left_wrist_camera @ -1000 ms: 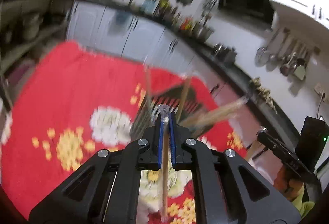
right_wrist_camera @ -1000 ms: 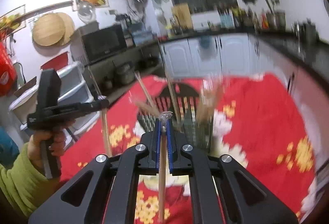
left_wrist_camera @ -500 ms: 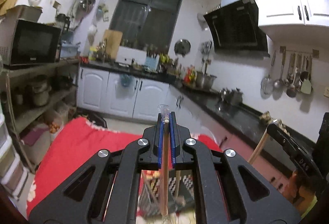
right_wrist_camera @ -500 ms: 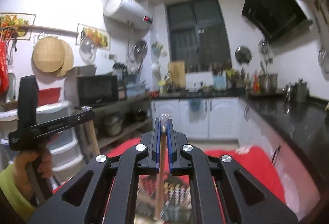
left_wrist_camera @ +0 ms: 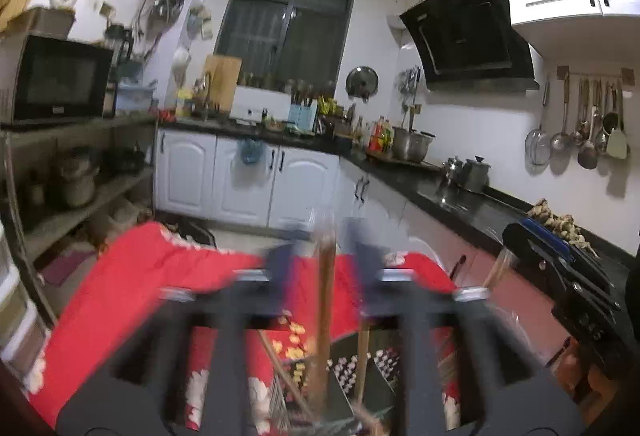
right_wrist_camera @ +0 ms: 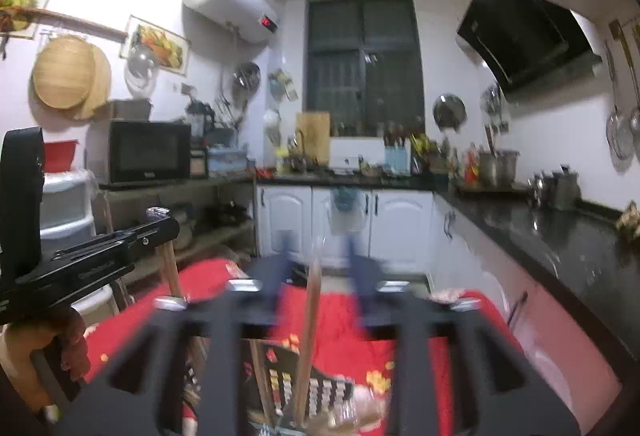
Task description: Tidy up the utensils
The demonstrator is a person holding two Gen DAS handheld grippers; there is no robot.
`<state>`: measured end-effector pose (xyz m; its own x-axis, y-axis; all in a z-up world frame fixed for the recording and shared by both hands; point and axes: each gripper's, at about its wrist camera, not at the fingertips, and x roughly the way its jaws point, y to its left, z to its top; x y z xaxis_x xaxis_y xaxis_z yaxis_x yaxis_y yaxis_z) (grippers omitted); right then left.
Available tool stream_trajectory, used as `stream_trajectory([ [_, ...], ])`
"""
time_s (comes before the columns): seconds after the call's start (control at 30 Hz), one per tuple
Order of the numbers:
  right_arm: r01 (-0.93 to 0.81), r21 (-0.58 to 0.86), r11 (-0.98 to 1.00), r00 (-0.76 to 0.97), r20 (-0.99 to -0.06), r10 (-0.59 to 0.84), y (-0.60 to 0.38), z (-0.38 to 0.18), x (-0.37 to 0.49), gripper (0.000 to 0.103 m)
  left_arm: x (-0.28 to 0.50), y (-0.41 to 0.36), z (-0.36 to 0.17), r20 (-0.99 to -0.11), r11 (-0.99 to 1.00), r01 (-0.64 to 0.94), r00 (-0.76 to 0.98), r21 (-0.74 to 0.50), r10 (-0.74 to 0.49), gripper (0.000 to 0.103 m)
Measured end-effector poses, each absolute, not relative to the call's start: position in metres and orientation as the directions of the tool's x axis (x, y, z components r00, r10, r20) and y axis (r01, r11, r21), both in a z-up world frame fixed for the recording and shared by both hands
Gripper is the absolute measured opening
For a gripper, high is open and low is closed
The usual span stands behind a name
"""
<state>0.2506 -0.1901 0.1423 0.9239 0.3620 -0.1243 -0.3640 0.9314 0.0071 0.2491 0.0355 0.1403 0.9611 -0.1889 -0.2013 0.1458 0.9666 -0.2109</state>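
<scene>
Both of my black two-finger tongs smear with motion, so their edges are hard to read. On my left gripper (left_wrist_camera: pixel 325 260) the blue-lined fingers (left_wrist_camera: pixel 280 268) stand spread, and a thin brown wooden chopstick (left_wrist_camera: pixel 323 320) stands upright in the gap, touching neither finger that I can see. My right gripper (right_wrist_camera: pixel 316 260) looks the same: fingers apart, with a second slim wooden chopstick (right_wrist_camera: pixel 309 332) loose between them, its foot down in the black slotted utensil holder (right_wrist_camera: pixel 320 388).

That holder sits on a red cloth with yellow and white flowers (right_wrist_camera: pixel 420 320), and my own gripper frame cuts most of it off. In the left view I see only part of the holder's dark perforated wall (left_wrist_camera: pixel 360 368) and other sticks leaning in it, their lower ends hidden.

From the right camera, my left gripper shows at the left edge, with pale lettering on its side too small to read. A black microwave (right_wrist_camera: pixel 149 152) on the shelf bears a label I cannot make out.
</scene>
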Motion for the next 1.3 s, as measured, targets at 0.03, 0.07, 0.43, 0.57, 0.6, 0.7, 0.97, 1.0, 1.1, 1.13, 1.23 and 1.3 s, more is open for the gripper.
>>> stream_trajectory([
  [0.03,-0.367,0.016,0.930,0.922,-0.128,0.366,-0.195,0.140,0.247,0.045,0.247,0.037,0.138,-0.206,0.966,0.145,0.960,-0.215,-0.190,0.057],
  [0.07,-0.362,0.015,0.932,0.924,-0.129,0.360,-0.195,0.138,0.241,0.045,0.243,0.039,0.135,-0.215,0.964,0.146,0.957,-0.221,-0.194,0.057],
  [0.43,-0.346,0.066,0.936,0.911,-0.216,0.352,-0.221,0.108,0.174,0.082,0.175,0.055,0.117,-0.274,0.940,0.152,0.932,-0.306,-0.239,0.092],
  [0.57,-0.347,0.062,0.936,0.894,-0.281,0.350,-0.220,0.084,0.152,0.090,0.157,0.046,0.093,-0.364,0.950,0.142,0.900,-0.276,-0.240,0.092],
  [0.6,-0.346,0.062,0.936,0.889,-0.296,0.348,-0.219,0.078,0.148,0.092,0.154,0.045,0.088,-0.377,0.951,0.144,0.894,-0.273,-0.243,0.092],
  [0.7,-0.341,0.058,0.938,0.875,-0.345,0.340,-0.218,0.056,0.134,0.096,0.139,0.041,0.067,-0.432,0.956,0.131,0.870,-0.262,-0.238,0.092],
  [0.97,-0.334,0.040,0.942,0.847,-0.426,0.318,-0.210,0.017,0.111,0.096,0.114,0.014,0.017,-0.512,0.973,0.136,0.831,-0.187,-0.215,0.092],
  [1.0,-0.334,0.033,0.942,0.850,-0.422,0.316,-0.210,0.015,0.108,0.096,0.111,0.011,0.013,-0.514,0.974,0.135,0.832,-0.180,-0.210,0.092],
  [1.1,-0.335,0.023,0.942,0.866,-0.386,0.317,-0.210,0.008,0.095,0.096,0.101,-0.001,0.005,-0.495,0.981,0.136,0.849,-0.135,-0.186,0.092],
  [1.13,-0.331,0.015,0.943,0.878,-0.361,0.314,-0.210,0.007,0.089,0.096,0.097,-0.002,0.004,-0.475,0.984,0.129,0.863,-0.127,-0.174,0.092],
  [1.23,-0.296,-0.019,0.955,0.916,-0.289,0.278,-0.214,0.005,0.077,0.097,0.087,-0.004,0.004,-0.413,0.987,0.115,0.898,-0.114,-0.153,0.092],
  [1.3,-0.277,-0.030,0.960,0.933,-0.248,0.261,-0.216,0.004,0.070,0.097,0.081,-0.006,0.002,-0.384,0.987,0.112,0.911,-0.117,-0.148,0.092],
])
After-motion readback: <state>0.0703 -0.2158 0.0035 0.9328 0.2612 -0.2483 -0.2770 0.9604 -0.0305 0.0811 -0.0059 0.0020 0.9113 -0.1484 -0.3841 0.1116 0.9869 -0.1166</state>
